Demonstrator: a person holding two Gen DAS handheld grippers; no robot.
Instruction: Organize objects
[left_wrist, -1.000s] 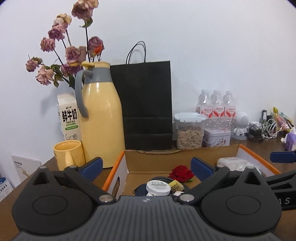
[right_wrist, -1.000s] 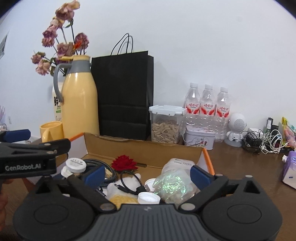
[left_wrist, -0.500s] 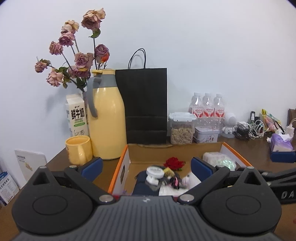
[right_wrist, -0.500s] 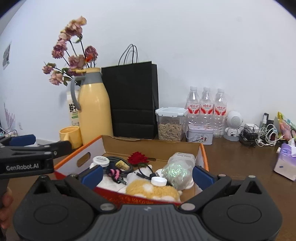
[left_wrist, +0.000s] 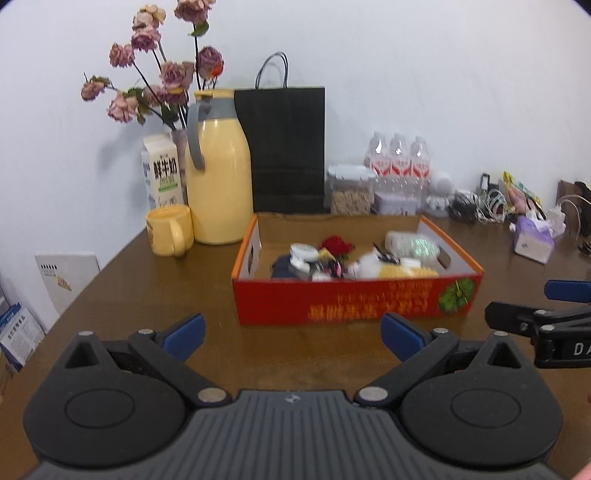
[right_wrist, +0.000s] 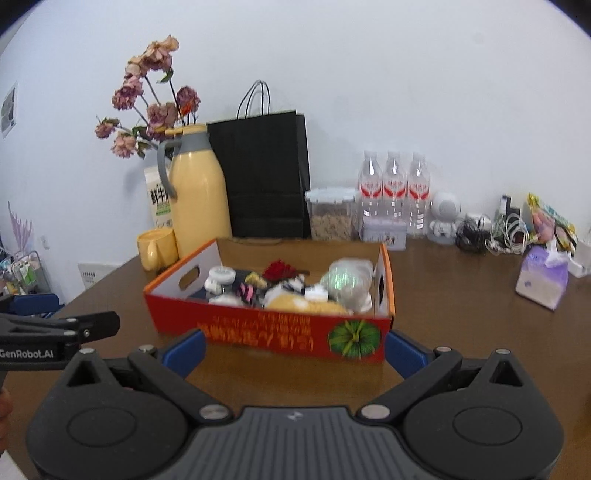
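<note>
A red cardboard box (left_wrist: 354, 299) sits in the middle of the brown desk (left_wrist: 155, 295), packed with small things: a red flower (left_wrist: 335, 245), a white jar (left_wrist: 303, 252), a shiny plastic bag (left_wrist: 412, 244) and something yellow and fuzzy (right_wrist: 303, 303). Both pairs of tongs hover on the near side of the box, apart from it. The left tongs (left_wrist: 291, 330) are spread wide, with nothing between the blue tips and the box's near wall just beyond them. The right tongs (right_wrist: 293, 349) are spread wide too, their tips framing the box's near wall. Farther back on the left stand a yellow mug (left_wrist: 170, 230), a yellow jug (left_wrist: 218, 177) and a milk carton (left_wrist: 162, 173); a black paper bag (left_wrist: 284, 147) stands behind the box, and water bottles (right_wrist: 393, 188) are on the far right.
</note>
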